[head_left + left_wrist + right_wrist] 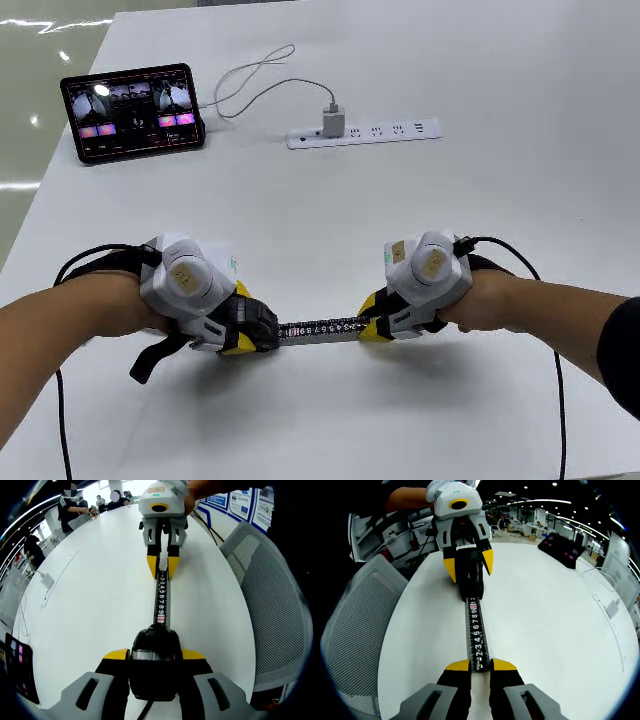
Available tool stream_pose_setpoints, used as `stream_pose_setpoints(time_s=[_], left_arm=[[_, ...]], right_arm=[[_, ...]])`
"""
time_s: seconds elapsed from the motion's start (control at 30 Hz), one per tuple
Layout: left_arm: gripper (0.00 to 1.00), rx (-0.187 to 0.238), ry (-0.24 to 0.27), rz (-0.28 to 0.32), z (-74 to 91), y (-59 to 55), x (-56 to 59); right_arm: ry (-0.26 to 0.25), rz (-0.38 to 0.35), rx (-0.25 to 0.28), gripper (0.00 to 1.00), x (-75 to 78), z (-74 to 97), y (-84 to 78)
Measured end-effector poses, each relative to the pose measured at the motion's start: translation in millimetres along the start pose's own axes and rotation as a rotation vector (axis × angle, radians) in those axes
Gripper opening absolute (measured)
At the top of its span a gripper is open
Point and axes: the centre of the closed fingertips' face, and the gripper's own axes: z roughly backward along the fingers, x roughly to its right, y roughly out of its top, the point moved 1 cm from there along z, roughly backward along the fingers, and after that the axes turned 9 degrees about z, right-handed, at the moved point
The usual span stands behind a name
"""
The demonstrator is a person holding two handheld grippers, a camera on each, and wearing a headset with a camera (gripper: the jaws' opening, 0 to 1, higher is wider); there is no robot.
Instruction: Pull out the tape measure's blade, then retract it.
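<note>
Yellow-tipped left gripper (155,656) and right gripper (480,666), both clenched.
We grip the tape measure's black case (469,575) at 9 o'clock with the left and pinch the blade (161,600) tip at 3 o'clock with the right, a short numbered run stretched between them over the white table (400,60). Our worry: the thin tip slips from the pinch and the spring whips the blade back uncontrolled; a tablet (132,110) sits at 11 o'clock.
</note>
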Motion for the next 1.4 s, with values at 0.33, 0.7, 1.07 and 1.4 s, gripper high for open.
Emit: stream_pose_setpoints(time_s=[0.33,0.7,1.07,1.4], left_arm=[[0.32,0.001,-0.004,0.002,-0.1,0.0,-0.8],[0.32,0.001,0.003,0.004,0.0,0.2,-0.6],[0.32,-0.006,0.014,0.007,0.3,-0.4,-0.8],[0.32,-0.002,0.020,0.015,0.5,-0.6,-1.6]], right_arm=[[-0.005,-0.004,-0.006,0.09,-1.3,4.3,-5.3],[-0.007,0.004,-0.013,0.09,-1.4,9.5,-10.5],[-0.014,0.004,-0.023,0.09,-0.3,14.5,-18.1],[-0.014,0.001,-0.025,0.09,0.7,19.5,-24.8]])
